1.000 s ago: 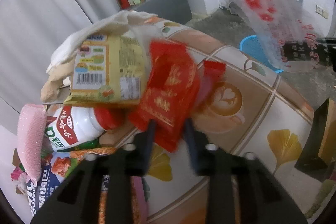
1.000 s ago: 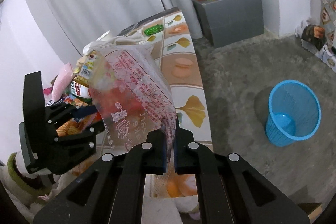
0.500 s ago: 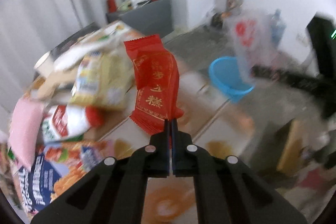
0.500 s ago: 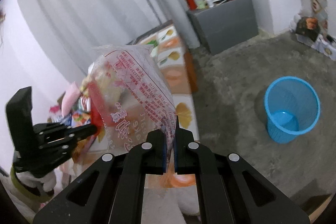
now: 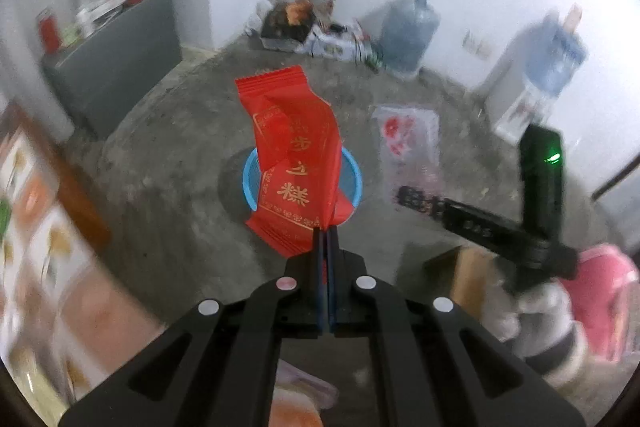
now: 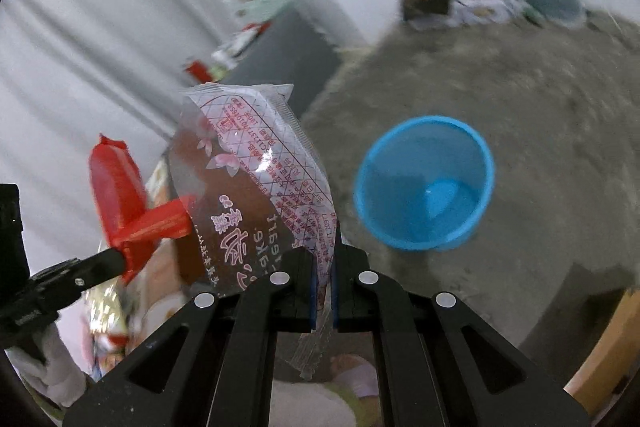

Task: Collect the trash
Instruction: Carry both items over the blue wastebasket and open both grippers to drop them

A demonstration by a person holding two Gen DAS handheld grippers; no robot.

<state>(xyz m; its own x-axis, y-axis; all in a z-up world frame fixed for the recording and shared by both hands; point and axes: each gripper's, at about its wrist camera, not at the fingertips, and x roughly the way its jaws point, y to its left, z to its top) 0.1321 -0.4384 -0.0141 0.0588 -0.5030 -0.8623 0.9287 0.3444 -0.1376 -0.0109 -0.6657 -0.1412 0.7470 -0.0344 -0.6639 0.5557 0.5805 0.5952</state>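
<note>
Both wrappers lifted, none binned: left gripper (image 5: 325,231) jaws clamp red wrapper (image 5: 294,163), right gripper (image 6: 323,247) jaws clamp clear wrapper (image 6: 256,187); bin (image 6: 424,183) looks empty.

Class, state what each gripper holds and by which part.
The left gripper pinches a red snack wrapper at its bottom edge. The right gripper pinches a clear printed wrapper near its lower corner.
</note>
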